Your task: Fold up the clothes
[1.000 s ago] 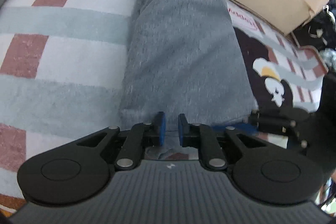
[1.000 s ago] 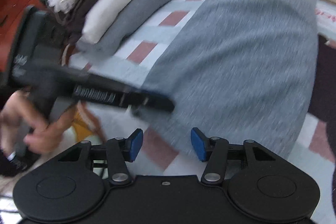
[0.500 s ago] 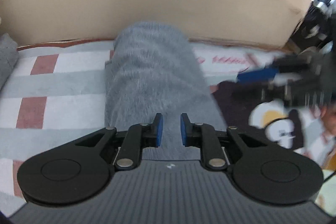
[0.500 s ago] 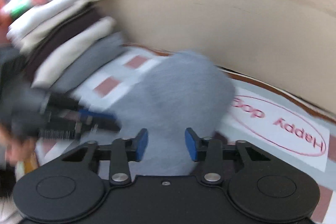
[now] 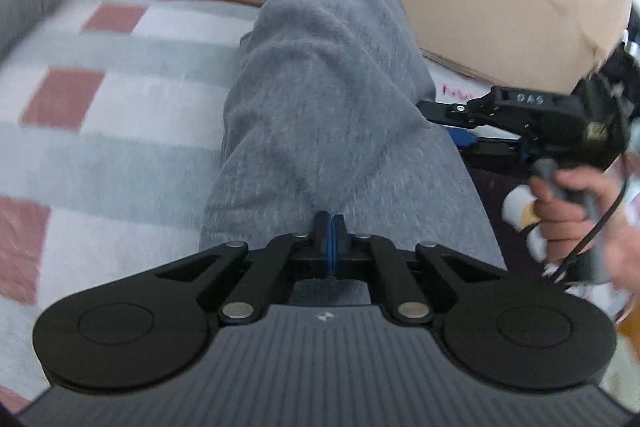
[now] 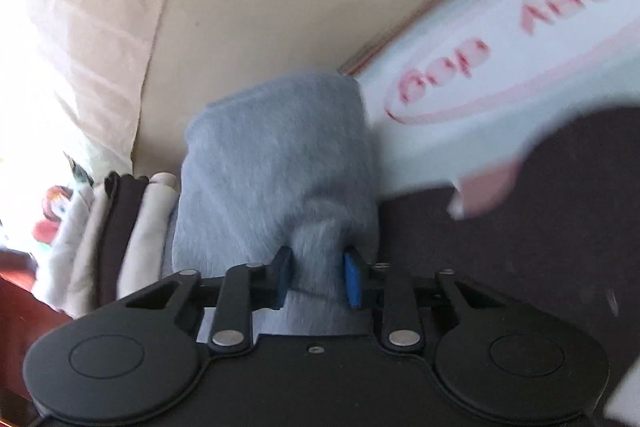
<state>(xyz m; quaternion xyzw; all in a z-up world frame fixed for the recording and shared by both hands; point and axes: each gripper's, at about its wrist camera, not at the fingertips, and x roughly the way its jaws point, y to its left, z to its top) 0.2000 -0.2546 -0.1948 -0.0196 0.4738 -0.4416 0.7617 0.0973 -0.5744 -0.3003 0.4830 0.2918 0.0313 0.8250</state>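
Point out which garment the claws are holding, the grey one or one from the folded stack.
The grey garment: the left claw and the right claw pinch it, while the folded stack lies untouched beside it.

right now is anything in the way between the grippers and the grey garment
Nothing visible. The left gripper is already pinched shut on a fold of the grey garment, and the right gripper has a bunch of it between its pads, not fully closed.
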